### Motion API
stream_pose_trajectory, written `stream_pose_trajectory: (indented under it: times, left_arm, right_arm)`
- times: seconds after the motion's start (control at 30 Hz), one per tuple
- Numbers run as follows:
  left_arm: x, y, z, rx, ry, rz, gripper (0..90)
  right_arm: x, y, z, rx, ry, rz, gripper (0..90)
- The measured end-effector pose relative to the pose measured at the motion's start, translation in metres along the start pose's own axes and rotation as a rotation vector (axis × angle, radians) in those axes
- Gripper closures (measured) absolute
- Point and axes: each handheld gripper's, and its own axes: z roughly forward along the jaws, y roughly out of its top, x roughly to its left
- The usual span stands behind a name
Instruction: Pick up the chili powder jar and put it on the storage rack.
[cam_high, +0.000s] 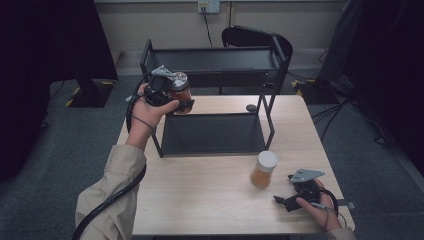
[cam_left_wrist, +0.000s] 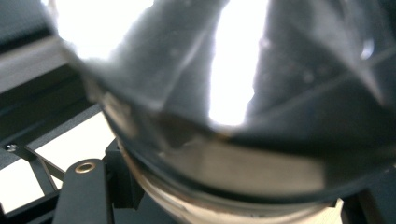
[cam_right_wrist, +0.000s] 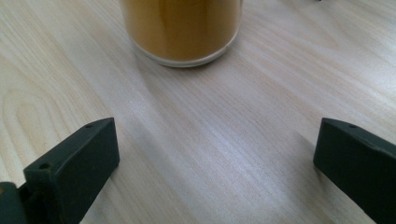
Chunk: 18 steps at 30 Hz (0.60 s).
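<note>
Left gripper (cam_high: 176, 97) clamped on jar (cam_high: 180, 88), held beside the rack's (cam_high: 215, 62) upper shelf. Glass, amber-filled: likely heavy, slick, breakable; grip mid-body. Right gripper (cam_high: 287, 200) wide open, empty, near second jar (cam_high: 263, 170) on worktop (cam_high: 200, 190).

Amber-filled glass jar (cam_high: 180, 92), raised beside rack's left post, gripped

Black rack (cam_high: 215, 95) fills the far table (cam_high: 200, 195); near half lies open.

table (cam_high: 200, 195): light wood | on it: black shelf rack (cam_high: 212, 132), amber jar (cam_high: 263, 170)
</note>
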Motion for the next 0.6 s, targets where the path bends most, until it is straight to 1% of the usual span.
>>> stream_pose_trajectory:
  times: [0.4, 0.6]
  left_arm:
    - [-0.005, 0.021, -0.011, 0.000, 0.005, 0.009, 30.4]
    - [-0.007, 0.033, -0.015, 0.009, 0.008, 0.019, 30.5]
  right_arm:
    - [0.000, 0.000, 0.000, 0.000, 0.000, 0.000, 0.0]
    - [0.000, 0.000, 0.000, 0.000, 0.000, 0.000, 0.0]
